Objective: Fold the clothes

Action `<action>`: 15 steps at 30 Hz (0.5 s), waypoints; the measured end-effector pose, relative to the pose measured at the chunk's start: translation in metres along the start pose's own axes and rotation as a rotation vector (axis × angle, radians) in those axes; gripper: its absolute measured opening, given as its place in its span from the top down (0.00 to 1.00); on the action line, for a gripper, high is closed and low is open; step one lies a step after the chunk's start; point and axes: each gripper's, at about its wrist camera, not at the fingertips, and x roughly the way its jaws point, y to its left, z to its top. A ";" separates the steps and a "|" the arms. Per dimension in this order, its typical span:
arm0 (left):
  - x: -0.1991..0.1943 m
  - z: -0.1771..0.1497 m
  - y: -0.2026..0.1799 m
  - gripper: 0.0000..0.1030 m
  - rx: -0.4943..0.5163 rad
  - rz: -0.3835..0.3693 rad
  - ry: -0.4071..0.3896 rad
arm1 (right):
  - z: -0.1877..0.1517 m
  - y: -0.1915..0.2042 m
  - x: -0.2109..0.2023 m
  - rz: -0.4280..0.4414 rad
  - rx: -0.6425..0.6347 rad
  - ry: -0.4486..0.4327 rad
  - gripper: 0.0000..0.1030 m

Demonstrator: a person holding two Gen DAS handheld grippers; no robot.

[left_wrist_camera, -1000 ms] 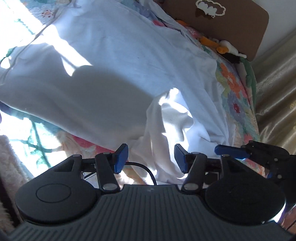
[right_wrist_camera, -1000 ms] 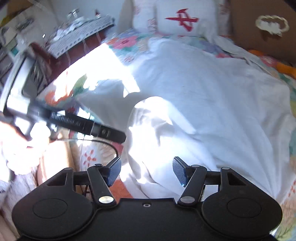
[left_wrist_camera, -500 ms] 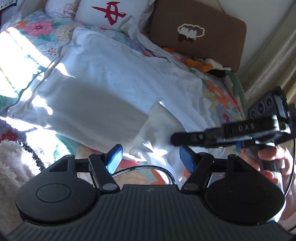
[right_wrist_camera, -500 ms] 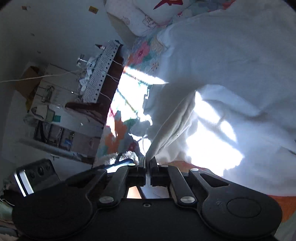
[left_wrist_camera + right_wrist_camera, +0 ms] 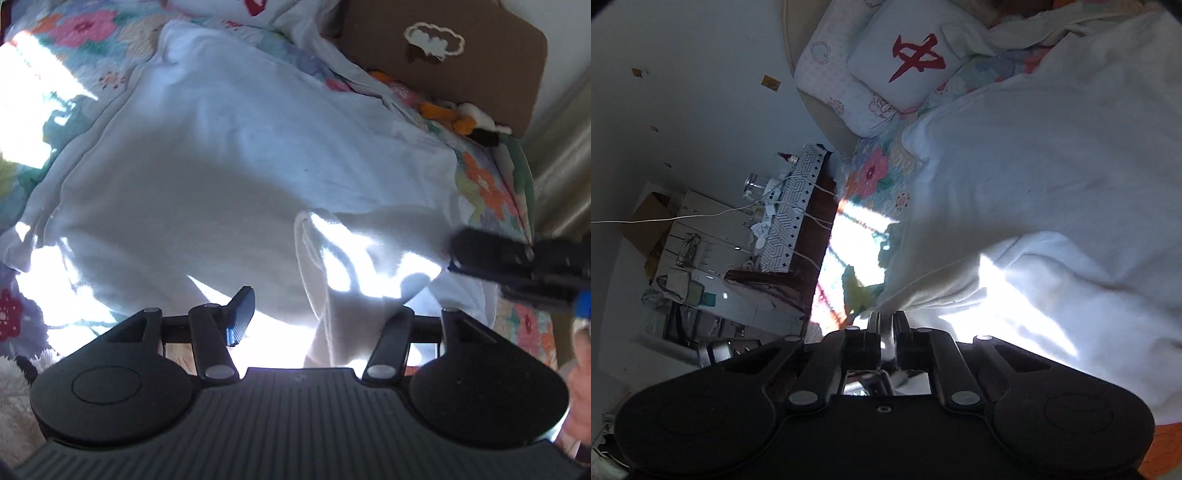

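A large white garment (image 5: 229,155) lies spread over a flowered bedspread (image 5: 487,184). My left gripper (image 5: 321,317) is open just above its near edge, and a raised fold of white cloth (image 5: 332,295) hangs between the fingers, hiding the right fingertip. My right gripper (image 5: 885,325) is shut on the garment's edge (image 5: 960,291), which runs up and to the right from the jaws. The right gripper also shows in the left wrist view (image 5: 517,258), at the right, beside the lifted cloth.
A brown cushion (image 5: 443,55) and a small stuffed toy (image 5: 461,118) lie at the head of the bed. A white pillow with a red character (image 5: 908,62) is there too. A cluttered side table (image 5: 790,214) stands beside the bed.
My right gripper has shut on the garment's edge and lifted it, tilting toward the bedside. My left gripper has moved closer to the raised fold.
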 end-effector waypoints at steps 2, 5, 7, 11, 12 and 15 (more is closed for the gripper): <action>0.009 0.012 0.019 0.56 -0.060 0.051 -0.004 | -0.003 -0.011 -0.015 -0.090 -0.027 -0.029 0.89; 0.017 0.029 0.039 0.56 -0.085 0.174 -0.025 | -0.010 -0.028 -0.029 -0.288 -0.099 -0.033 0.88; 0.015 0.036 0.050 0.56 -0.109 0.203 -0.038 | -0.020 -0.033 -0.030 -0.424 -0.195 0.005 0.87; 0.000 0.042 0.061 0.51 -0.122 0.199 -0.047 | -0.044 -0.030 -0.026 -0.604 -0.406 0.091 0.68; -0.003 0.041 0.058 0.46 -0.108 0.189 -0.030 | -0.051 -0.027 -0.023 -0.633 -0.468 0.105 0.65; -0.005 0.030 0.038 0.41 -0.024 0.149 0.018 | -0.070 -0.017 -0.009 -0.647 -0.605 0.110 0.62</action>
